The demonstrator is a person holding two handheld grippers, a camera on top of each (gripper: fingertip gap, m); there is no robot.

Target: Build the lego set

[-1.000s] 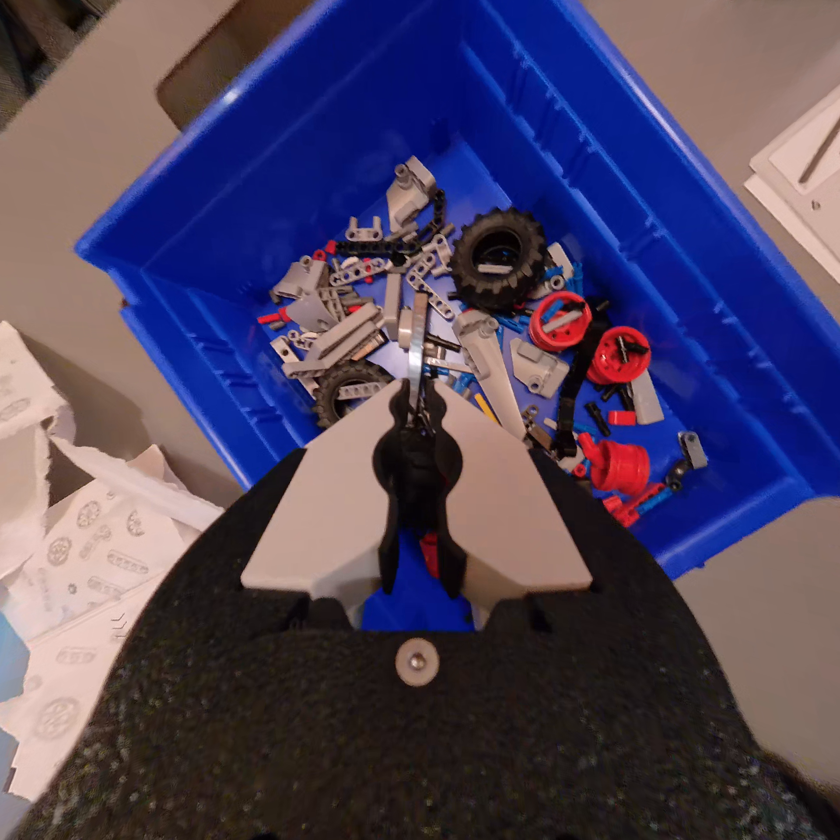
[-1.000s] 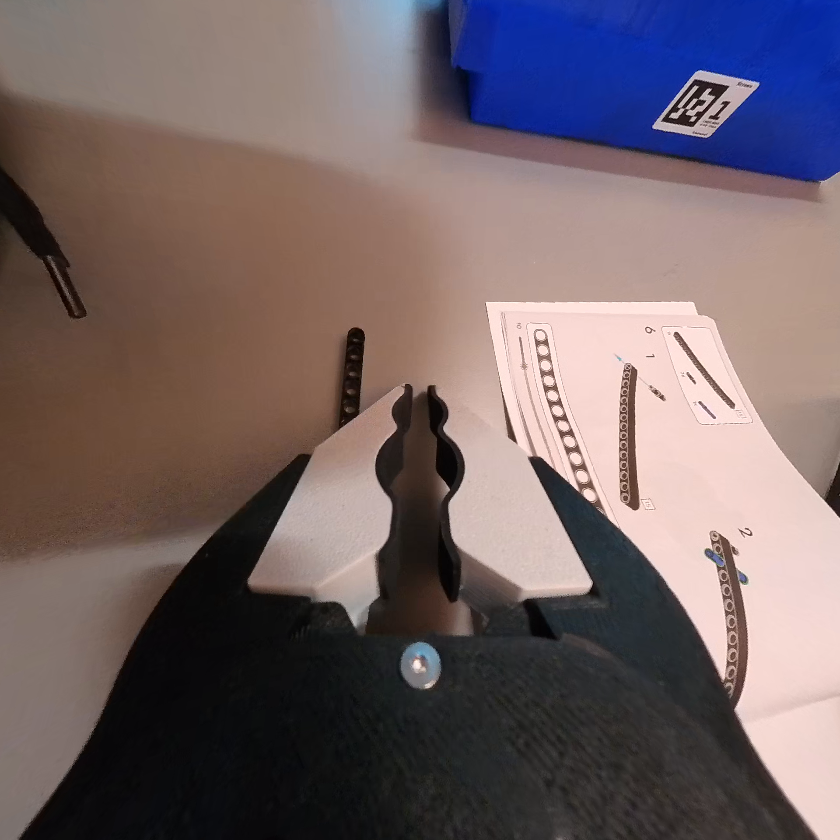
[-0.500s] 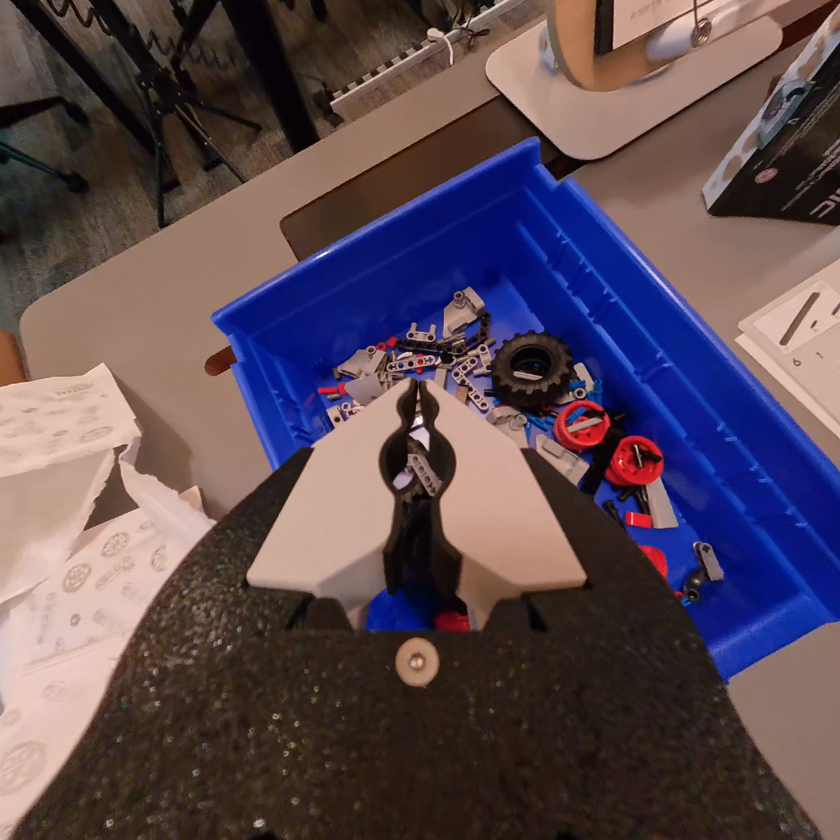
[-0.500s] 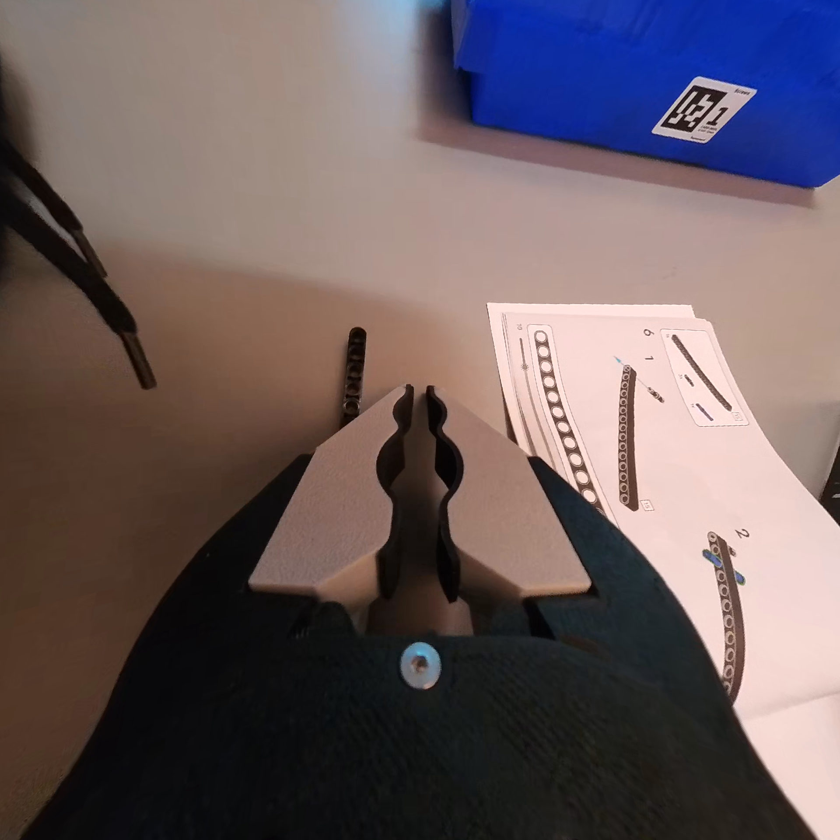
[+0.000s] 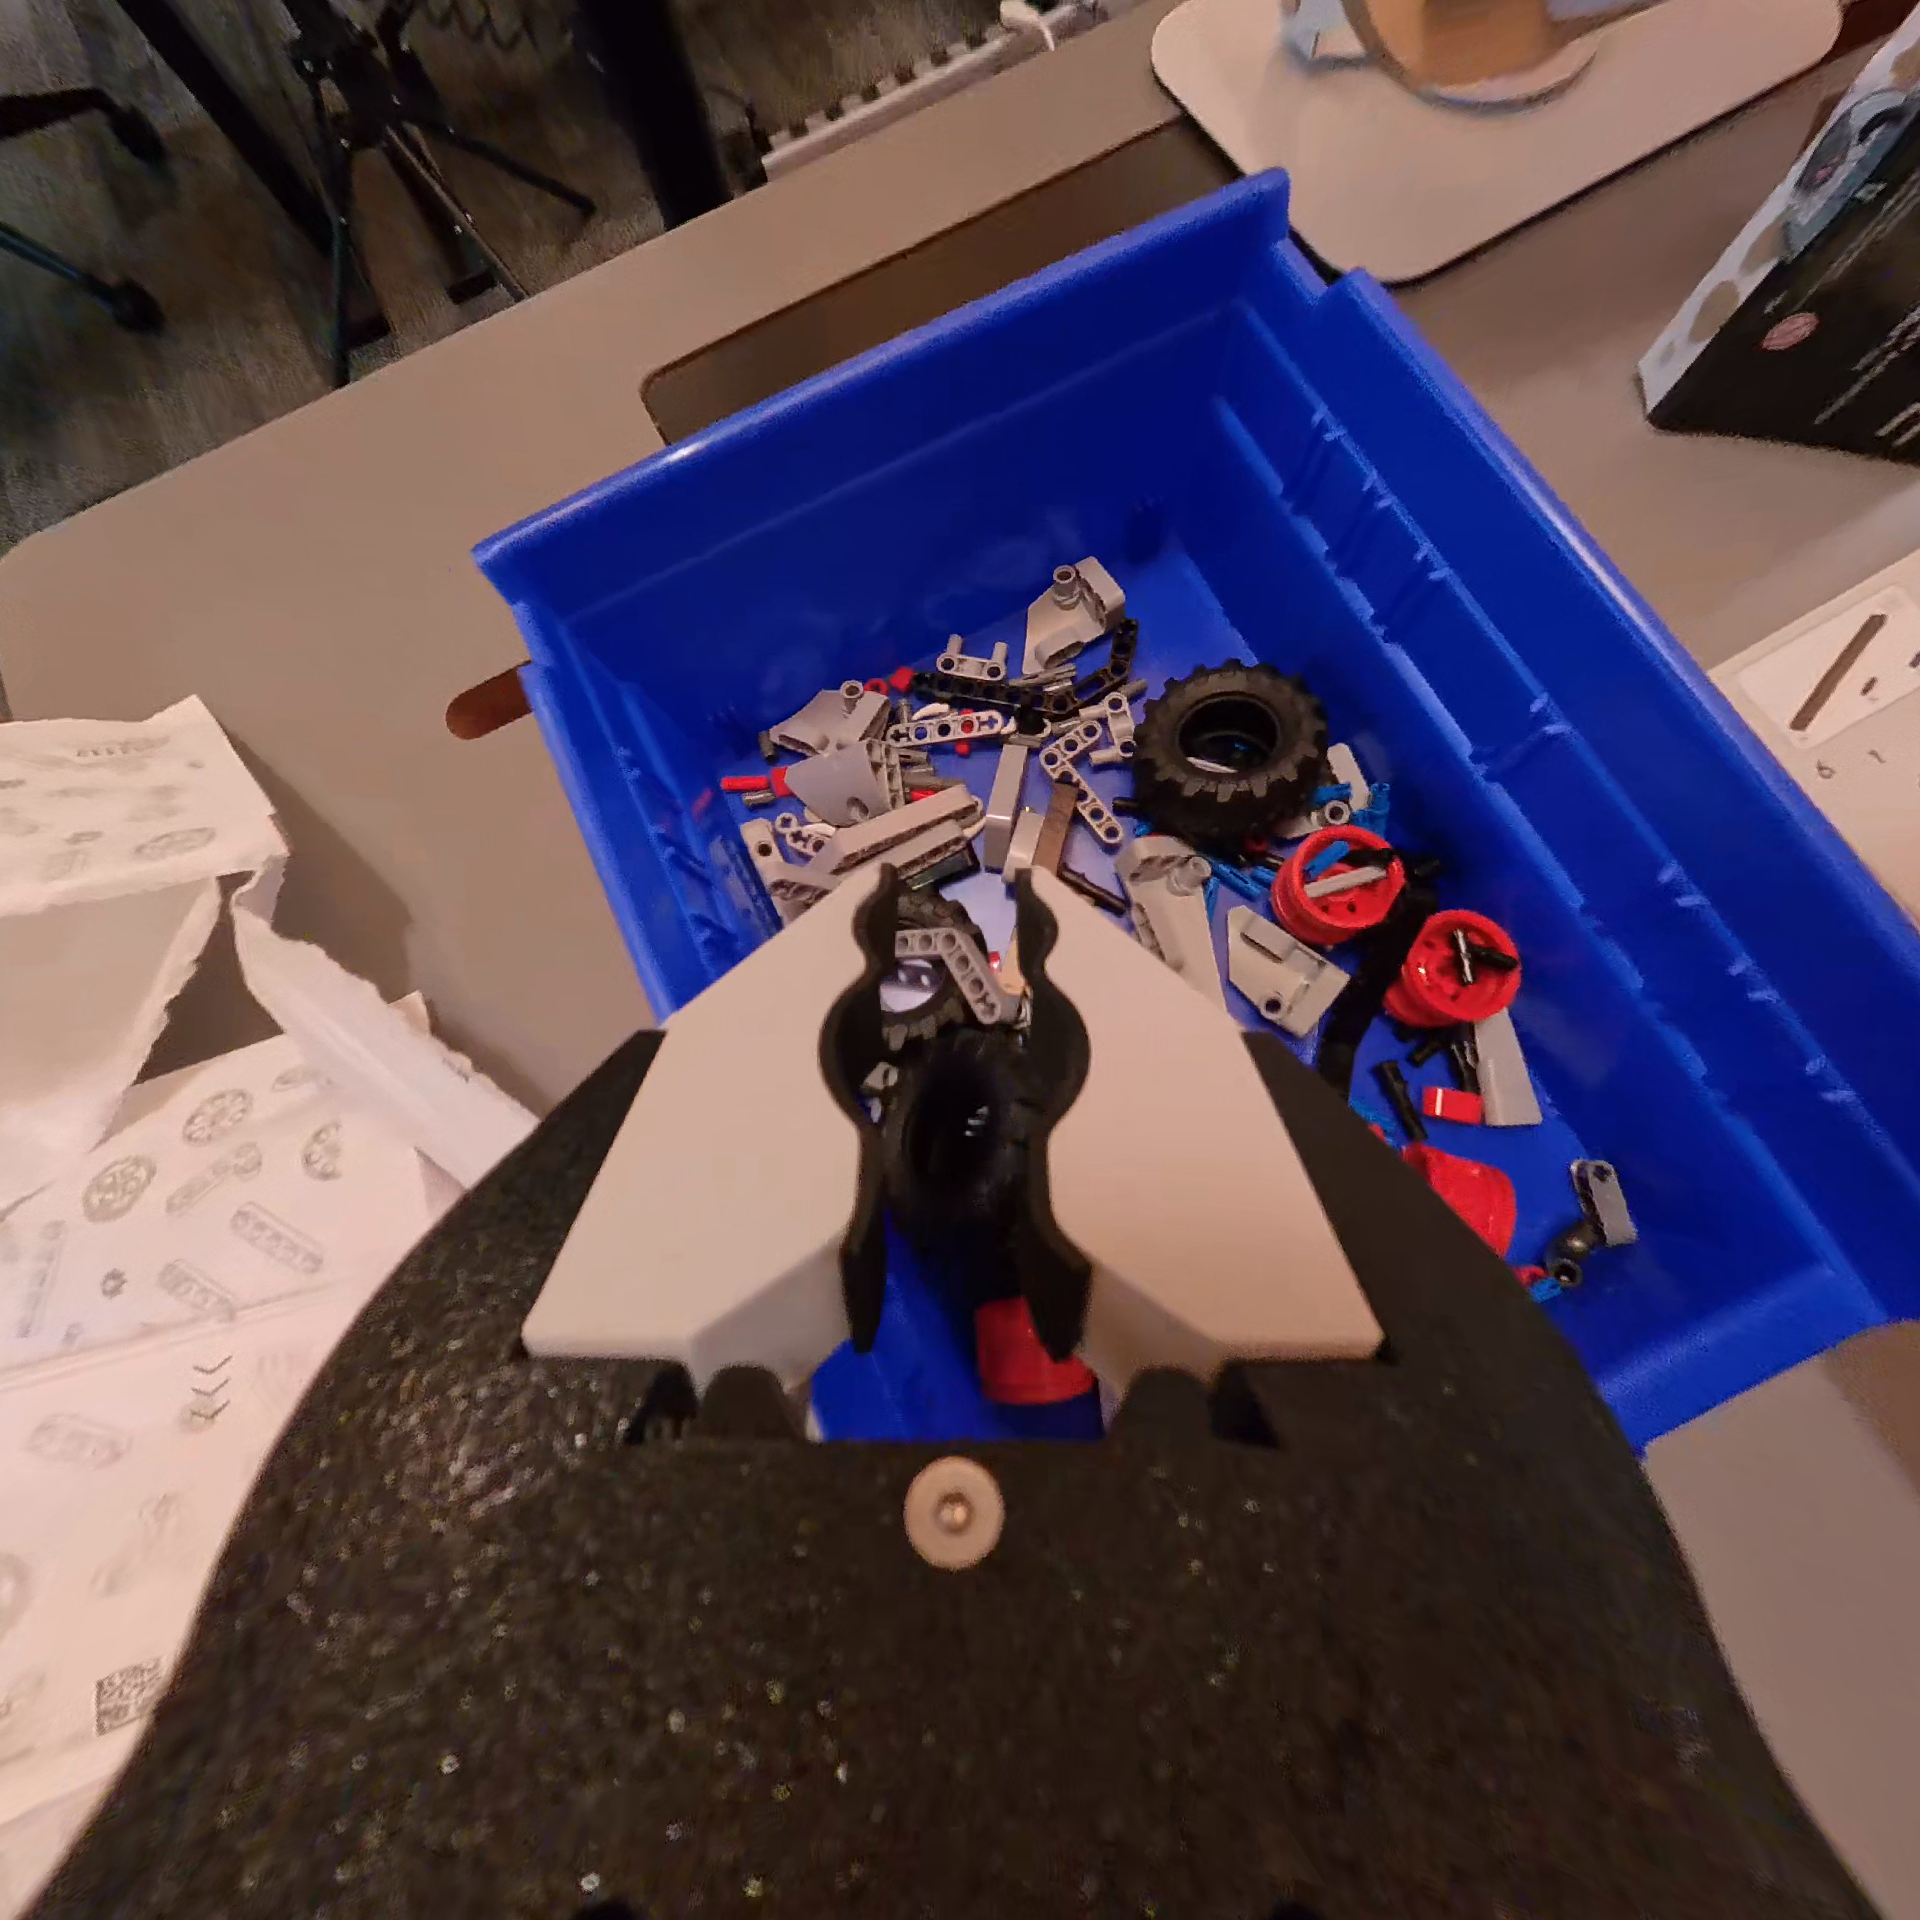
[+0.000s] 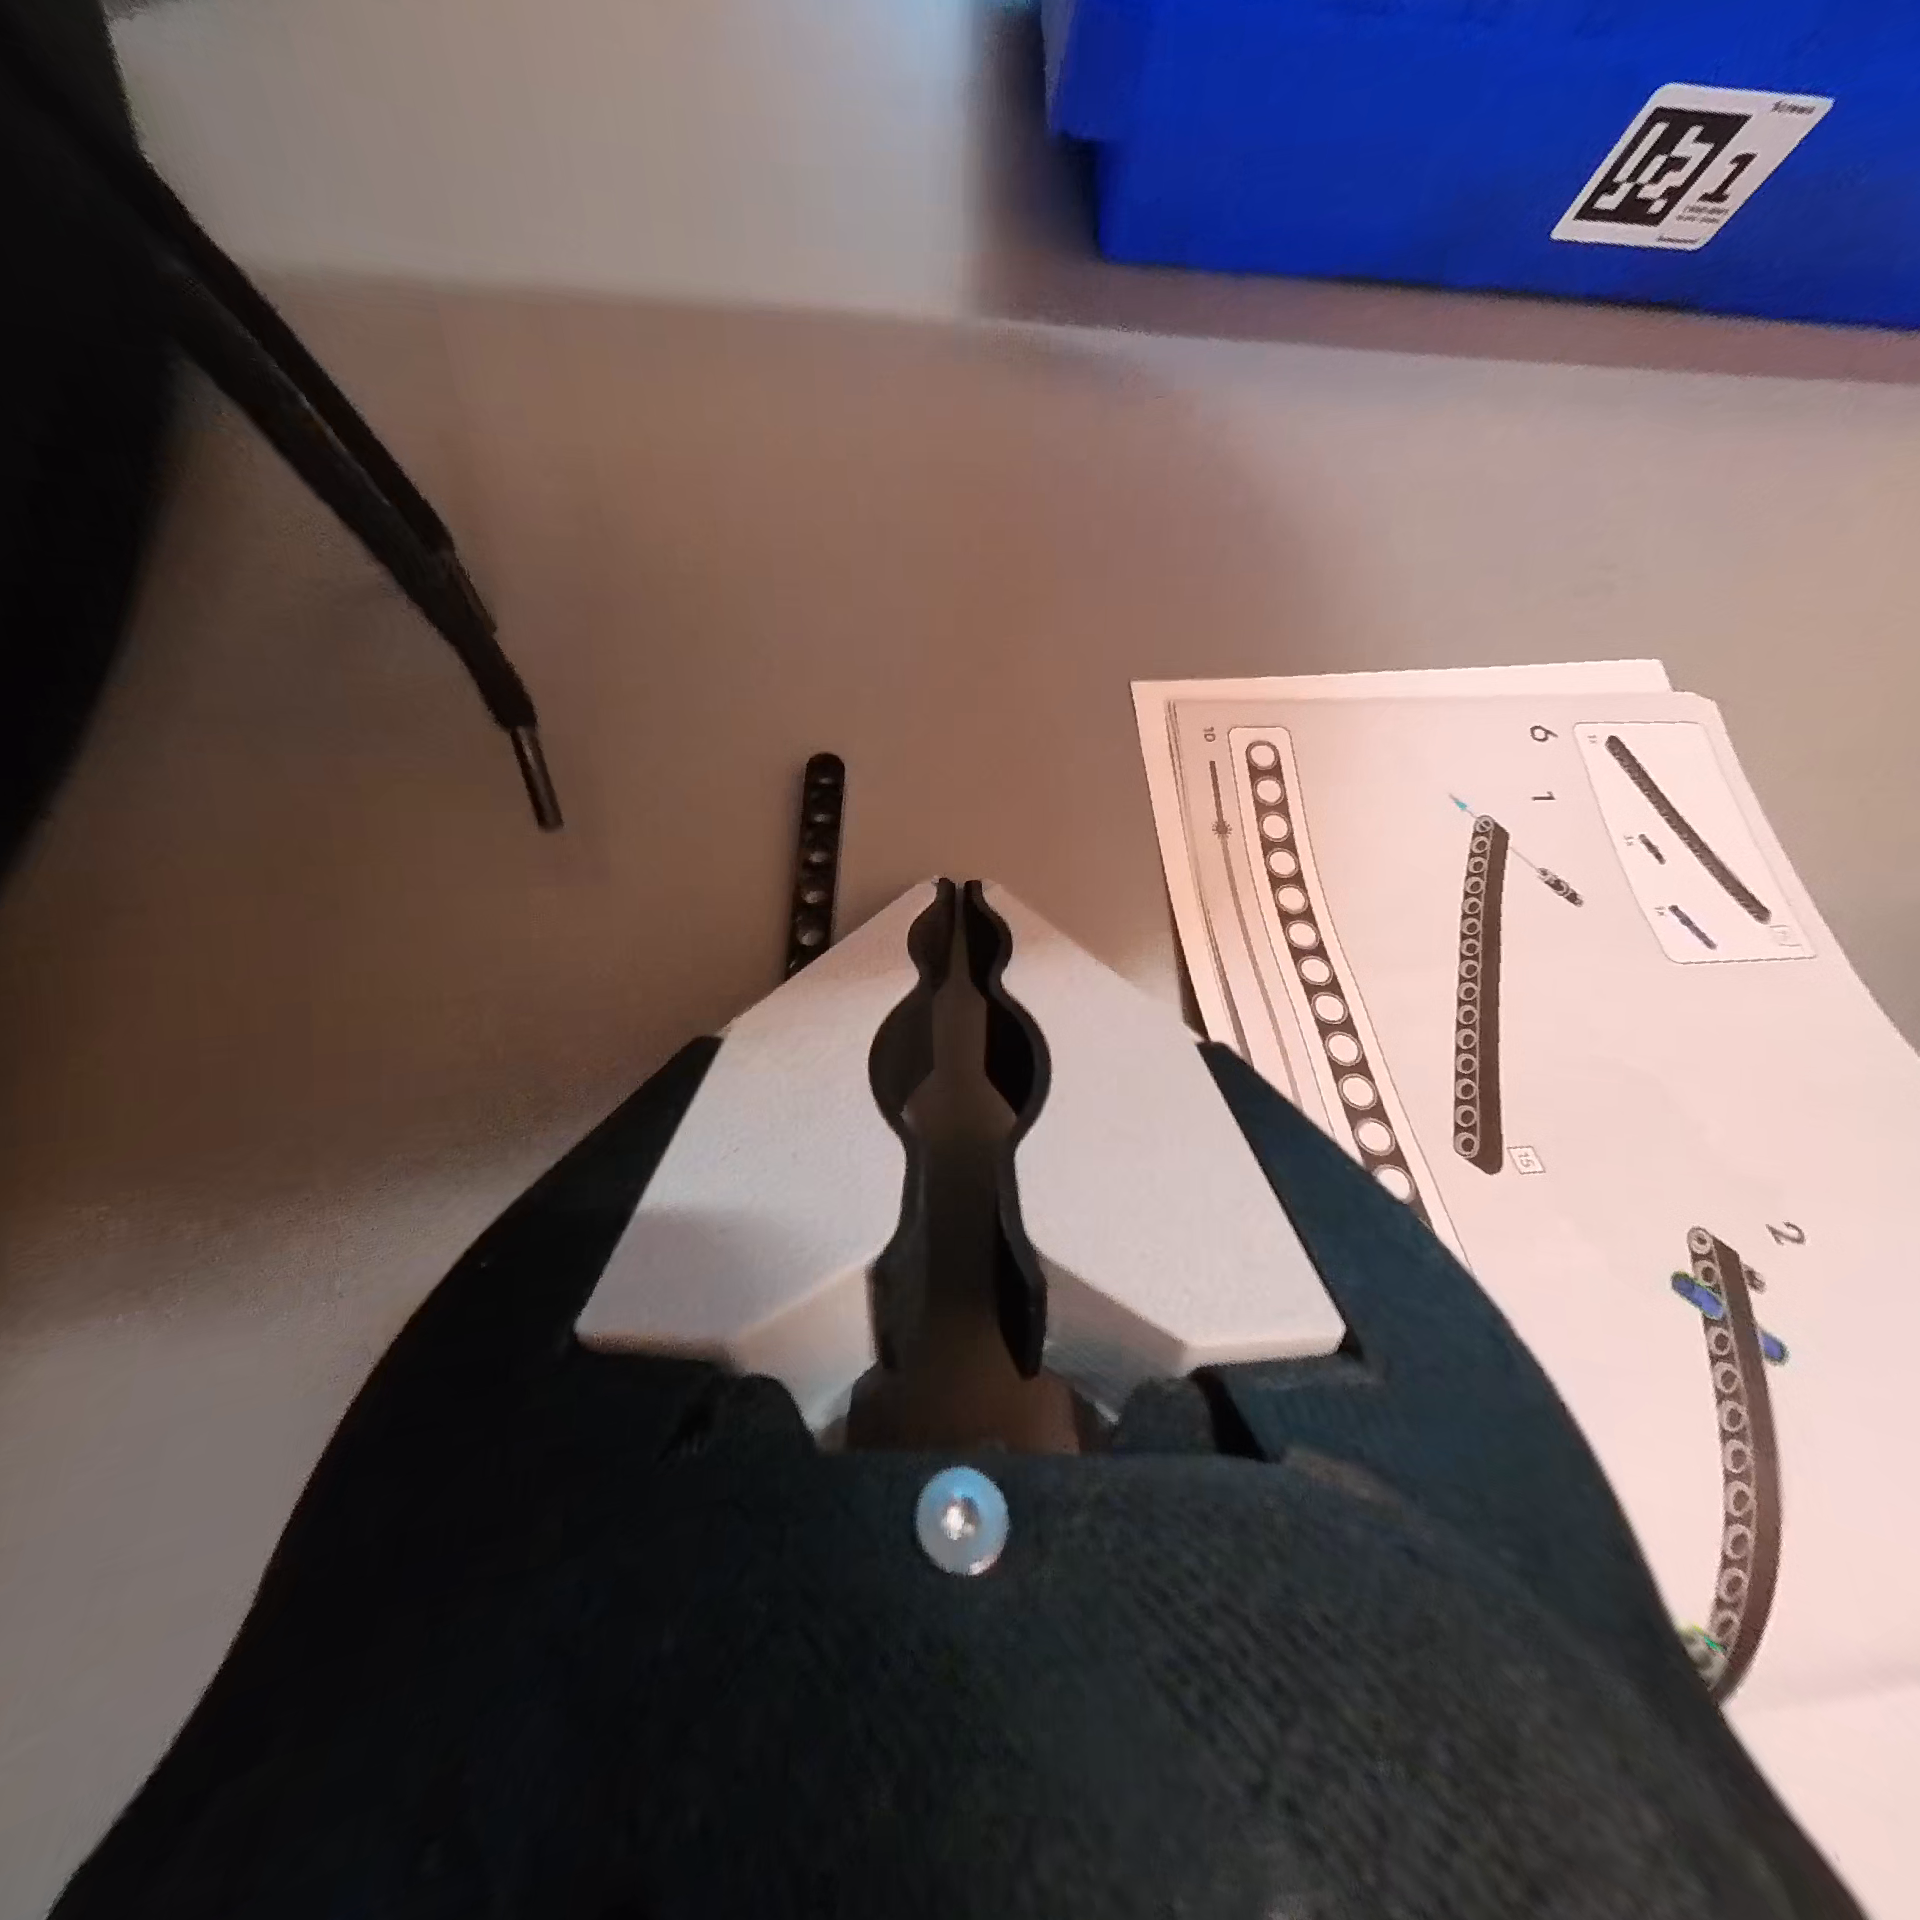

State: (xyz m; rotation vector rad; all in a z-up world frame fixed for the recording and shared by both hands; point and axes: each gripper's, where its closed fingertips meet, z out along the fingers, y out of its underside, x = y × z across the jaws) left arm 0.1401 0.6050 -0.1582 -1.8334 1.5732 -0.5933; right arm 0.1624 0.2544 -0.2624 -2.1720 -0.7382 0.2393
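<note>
**Left gripper parted over the parts bin**

The left gripper hangs jaws apart, holding nothing, above the blue bin of loose lego pieces. The right gripper, nearly closed and empty, sits just right of the black beam on the table, left of the instruction sheet

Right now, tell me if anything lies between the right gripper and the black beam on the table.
Nothing visible does. The black beam lies on the table just left of the right gripper, its near end hidden behind it. The black cord hangs farther left; the instruction sheet lies right.
</note>
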